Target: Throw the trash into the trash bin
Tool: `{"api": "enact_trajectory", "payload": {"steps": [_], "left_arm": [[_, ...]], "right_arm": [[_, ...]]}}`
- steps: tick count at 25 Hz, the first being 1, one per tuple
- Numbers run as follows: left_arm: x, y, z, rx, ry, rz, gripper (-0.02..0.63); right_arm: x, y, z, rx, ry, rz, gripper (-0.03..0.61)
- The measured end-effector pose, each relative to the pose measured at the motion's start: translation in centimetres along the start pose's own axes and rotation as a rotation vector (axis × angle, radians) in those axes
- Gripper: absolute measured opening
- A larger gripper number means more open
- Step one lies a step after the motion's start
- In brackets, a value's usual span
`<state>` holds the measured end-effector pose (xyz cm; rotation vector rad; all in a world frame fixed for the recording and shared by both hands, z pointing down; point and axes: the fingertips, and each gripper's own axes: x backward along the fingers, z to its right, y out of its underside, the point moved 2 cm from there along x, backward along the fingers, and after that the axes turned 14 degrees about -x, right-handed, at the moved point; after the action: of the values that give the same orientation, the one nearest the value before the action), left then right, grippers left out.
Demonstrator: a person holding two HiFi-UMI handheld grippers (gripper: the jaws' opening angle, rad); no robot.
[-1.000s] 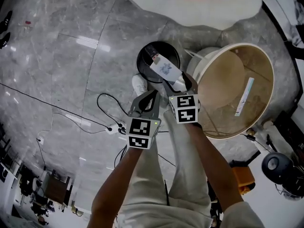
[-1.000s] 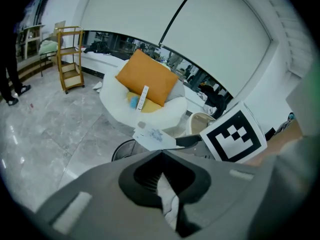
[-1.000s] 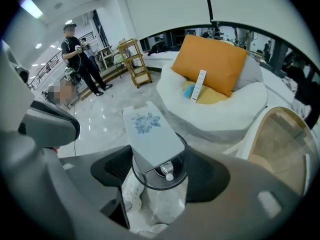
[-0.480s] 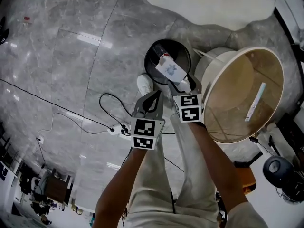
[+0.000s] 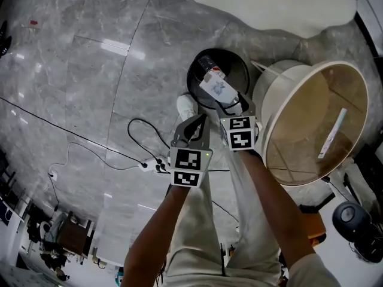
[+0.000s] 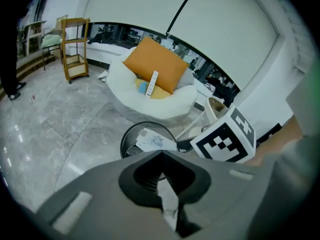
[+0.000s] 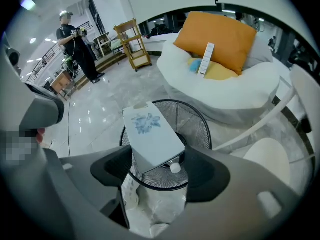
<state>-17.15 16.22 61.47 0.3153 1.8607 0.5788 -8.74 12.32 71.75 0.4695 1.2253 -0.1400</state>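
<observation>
the left gripper (image 5: 191, 127) is held low beside the person's leg. its jaws are drawn together on nothing, and no part in this step seems to be asked of it. it is best kept there, clear of the drop.

just ahead of it the black mesh trash bin (image 5: 232, 61) stands on the grey floor (image 5: 90, 70). above the bin's mouth the trash is poised: a flat white carton with a blue print (image 5: 215, 87). it is tilted, with its far end over the opening and its near end about over the near rim. the carton is pinched at that near end by the right gripper (image 5: 232, 105), whose jaws are closed on its two sides (a small white cap shows just under the gripped edge in the right gripper view).

the step in hand is judged to be the release. it would be done well if the carton were first carried a little further forward and lowered, so that all of it hangs inside the rim. the jaws should then be opened wide in one move. a light, flat carton let go too near the edge could be tipped out by the rim. the round wooden tabletop (image 5: 311, 118) stands close on the right and should not be struck.
</observation>
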Motion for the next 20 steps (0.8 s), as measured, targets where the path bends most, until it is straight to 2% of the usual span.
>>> {"api": "enact_trajectory", "payload": {"steps": [12, 20], "left_arm": [[-2.4, 3.2, -1.1, -0.046, 0.03, -0.052, 0.0], [-2.8, 4.0, -0.8, -0.072, 0.044, -0.062, 0.0]], "right_arm": [[-3.3, 3.3, 1.0, -0.087, 0.021, -0.037, 0.348], [-4.8, 4.3, -0.5, -0.014, -0.015, -0.047, 0.348]]}}
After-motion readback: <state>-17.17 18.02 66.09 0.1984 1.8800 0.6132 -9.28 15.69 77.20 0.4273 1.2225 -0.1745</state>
